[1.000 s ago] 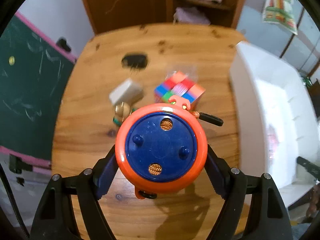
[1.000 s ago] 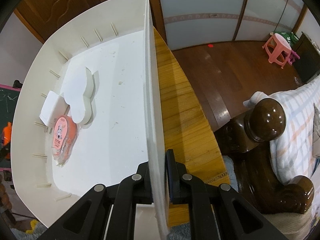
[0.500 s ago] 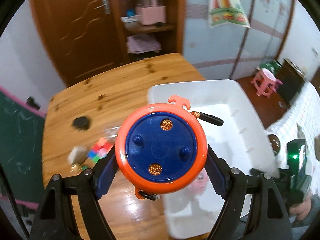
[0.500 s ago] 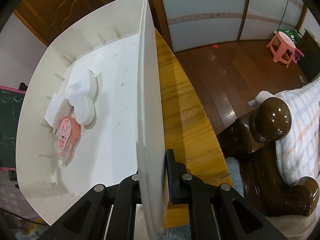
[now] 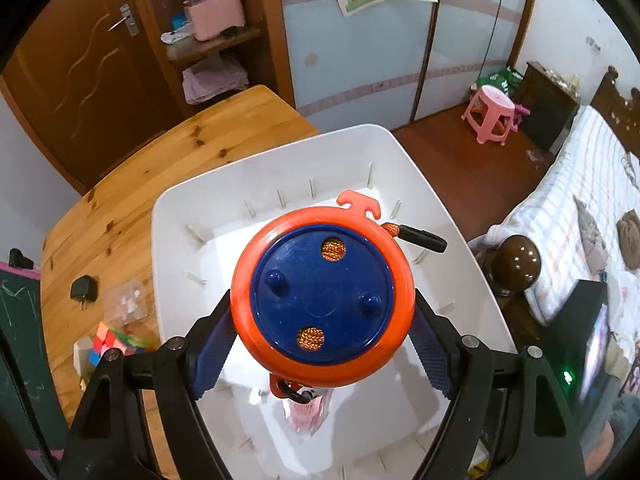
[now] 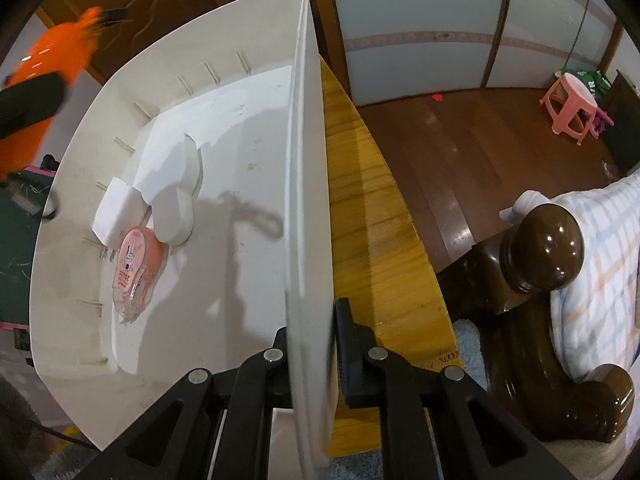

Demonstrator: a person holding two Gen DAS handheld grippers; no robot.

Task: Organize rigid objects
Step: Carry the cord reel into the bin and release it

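An orange and blue round reel [image 5: 322, 296] sits between the blue pads of my left gripper [image 5: 322, 344], which is shut on it and holds it over the white bin [image 5: 176, 208]. The same reel [image 6: 44, 84] shows as an orange blur at the upper left of the right wrist view. My right gripper [image 6: 316, 344] is shut on the bin's right wall [image 6: 308, 184]. Inside the bin lie a pink tape dispenser [image 6: 134, 268], a white rounded block [image 6: 172, 188] and a small white box [image 6: 110, 210].
On the wooden table [image 5: 132, 168] left of the bin lie a colour cube [image 5: 110, 340], a black plug [image 5: 83, 289] and a clear plastic pack [image 5: 128, 300]. A dark bedpost [image 6: 540, 248] and bed stand to the right. A pink stool [image 5: 490, 114] is on the floor.
My left gripper has carried the reel from above the cube on the table rightward to over the bin. The right gripper has kept its hold on the bin wall.
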